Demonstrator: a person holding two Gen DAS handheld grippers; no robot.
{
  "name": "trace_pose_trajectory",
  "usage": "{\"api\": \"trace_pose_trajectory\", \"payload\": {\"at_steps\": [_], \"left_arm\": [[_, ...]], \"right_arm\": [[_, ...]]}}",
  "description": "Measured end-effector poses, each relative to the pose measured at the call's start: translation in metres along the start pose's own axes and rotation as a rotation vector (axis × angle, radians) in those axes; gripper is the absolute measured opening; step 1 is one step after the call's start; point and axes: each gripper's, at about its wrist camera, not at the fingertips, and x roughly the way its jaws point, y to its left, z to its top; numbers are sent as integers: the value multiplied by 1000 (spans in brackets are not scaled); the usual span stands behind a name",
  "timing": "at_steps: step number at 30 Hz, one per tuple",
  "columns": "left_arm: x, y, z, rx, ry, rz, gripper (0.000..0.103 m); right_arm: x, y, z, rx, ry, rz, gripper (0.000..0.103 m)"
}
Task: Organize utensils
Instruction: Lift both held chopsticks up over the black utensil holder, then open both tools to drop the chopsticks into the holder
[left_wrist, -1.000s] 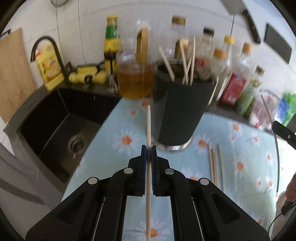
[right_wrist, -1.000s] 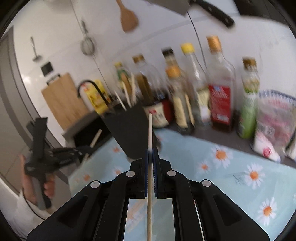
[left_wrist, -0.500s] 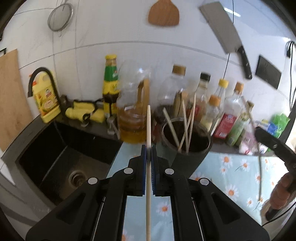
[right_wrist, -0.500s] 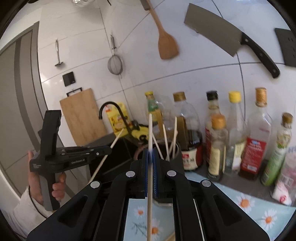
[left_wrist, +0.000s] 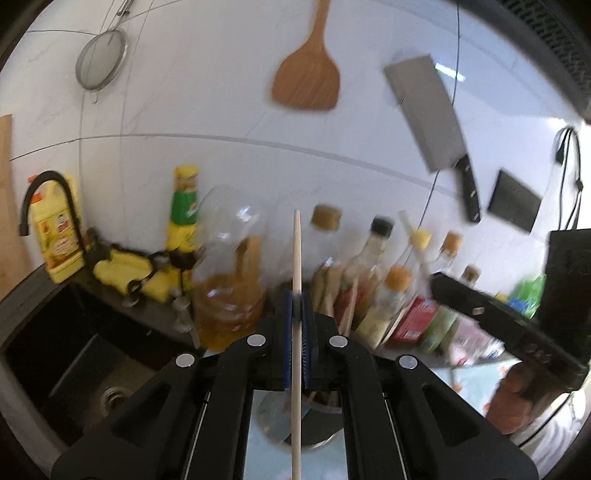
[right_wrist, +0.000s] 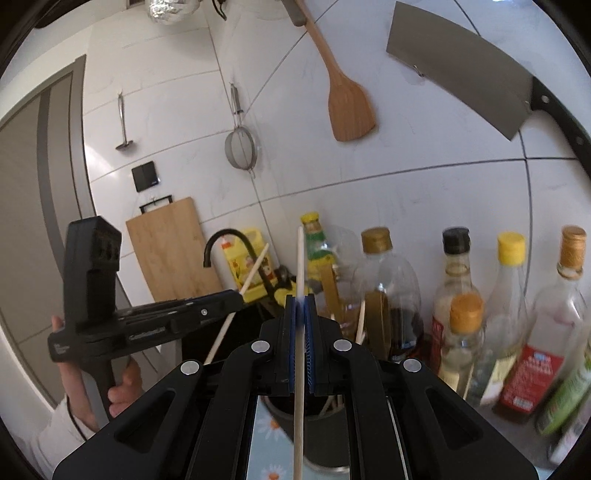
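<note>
Left hand-held gripper (left_wrist: 296, 295), lower centre of its own view, clenched on a wooden chopstick (left_wrist: 296, 280) standing upright between the blue pads (left_wrist: 287, 332), tip reaching just above the jaws. Same tool seen from the right wrist view at left of frame (right_wrist: 236, 299), gripped by a hand (right_wrist: 110, 387) in a white sleeve, chopstick (right_wrist: 240, 291) slanting up to the right through its tip.

Right hand-held gripper (right_wrist: 300, 299), lower centre of its view, likewise clenched on a second chopstick (right_wrist: 300, 277), held vertical. Visible in the left wrist view only as a blurred black body at the right edge (left_wrist: 480, 310), with a hand (left_wrist: 513, 398) beneath it.

Below both sets of jaws, a dark utensil holder (right_wrist: 325, 435) on the daisy-print cloth of the bench (right_wrist: 273, 458), a few chopsticks already standing inside; mostly hidden behind the gripper bodies.

Behind, a row of sauce and oil bottles (right_wrist: 458, 314) along the wall. Black sink (left_wrist: 74, 369) at lower left with a curved black tap (left_wrist: 40, 192) and a yellow detergent jug (left_wrist: 59, 236). On the white tiles: wooden spatula (left_wrist: 306, 81), cleaver (left_wrist: 428, 114), mesh strainer (left_wrist: 101, 64). Cutting board (right_wrist: 170, 247) leaning at left.
</note>
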Motion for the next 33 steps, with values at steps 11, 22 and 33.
{"api": "trace_pose_trajectory", "payload": {"at_steps": [11,22,33], "left_arm": [[26,1,17,-68,-124,-122,5],[67,8,6,-114,-165,-212,5],[71,27,-30,-139,-149,-204,5]], "right_arm": [[39,-13,24,13,-75,44,5],[71,-33,21,62,-104,62,5],[98,-42,-14,93,-41,59,5]]}}
